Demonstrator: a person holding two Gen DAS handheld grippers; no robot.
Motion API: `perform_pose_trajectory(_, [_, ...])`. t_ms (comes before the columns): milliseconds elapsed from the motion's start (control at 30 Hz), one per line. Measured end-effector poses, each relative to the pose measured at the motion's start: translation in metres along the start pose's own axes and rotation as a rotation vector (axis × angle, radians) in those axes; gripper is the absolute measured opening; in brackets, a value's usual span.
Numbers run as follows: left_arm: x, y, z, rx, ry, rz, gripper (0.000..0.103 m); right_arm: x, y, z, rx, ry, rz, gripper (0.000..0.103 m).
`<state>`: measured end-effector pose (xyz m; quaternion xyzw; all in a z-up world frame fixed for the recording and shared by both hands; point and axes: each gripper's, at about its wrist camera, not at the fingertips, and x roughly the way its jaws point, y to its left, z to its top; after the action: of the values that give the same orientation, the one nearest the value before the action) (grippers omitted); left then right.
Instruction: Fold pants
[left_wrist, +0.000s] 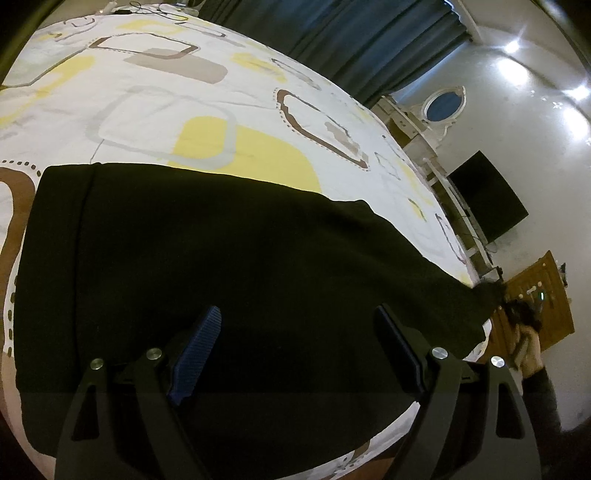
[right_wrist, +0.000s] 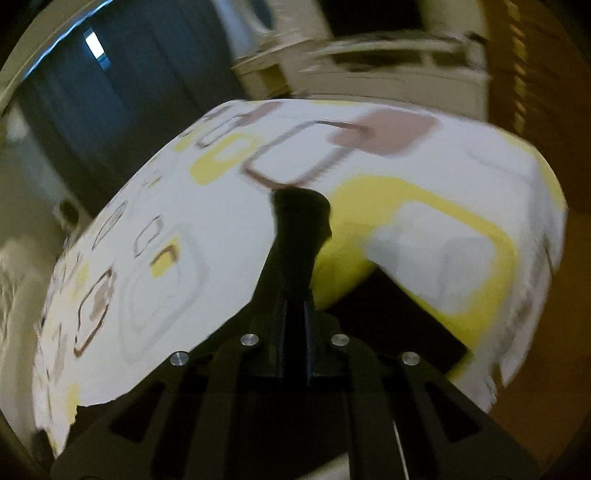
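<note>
Black pants (left_wrist: 221, 266) lie spread on a bed with a white sheet (left_wrist: 155, 92) printed with yellow and brown shapes. My left gripper (left_wrist: 295, 354) hovers just above the pants near their near edge, open and empty. In the left wrist view the right gripper (left_wrist: 506, 306) holds the far right corner of the pants, lifted off the bed edge. In the right wrist view my right gripper (right_wrist: 295, 295) is shut on a bunch of black pants fabric (right_wrist: 299, 221) that sticks up past the fingertips. This view is motion-blurred.
Dark curtains (left_wrist: 351, 40) hang behind the bed. A white dresser with an oval mirror (left_wrist: 441, 107) and a black screen (left_wrist: 487, 199) stand against the right wall. A wooden door (left_wrist: 546, 295) is at the far right.
</note>
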<state>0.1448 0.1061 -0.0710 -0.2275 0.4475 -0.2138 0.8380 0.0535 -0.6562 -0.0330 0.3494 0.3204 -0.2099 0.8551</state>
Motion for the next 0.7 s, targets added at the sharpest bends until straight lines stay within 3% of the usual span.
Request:
perform_pose_trajectory(167, [0.002,-0.002,0.001,-0.010,0.003,0.026,0.083,0.012,-0.058,-0.025,0.174,0.049,0.064,0.007])
perform_pose_trajectory(533, [0.003,-0.007,-0.001,-0.020,0.004,0.059,0.083,0.008,-0.098,-0.055,0.324,0.004,0.096,0.007])
perform_pose_trajectory(700, [0.003,-0.008,-0.002,-0.018,0.008,0.060,0.084,0.007,-0.118,-0.070,0.505,-0.024,0.187,0.010])
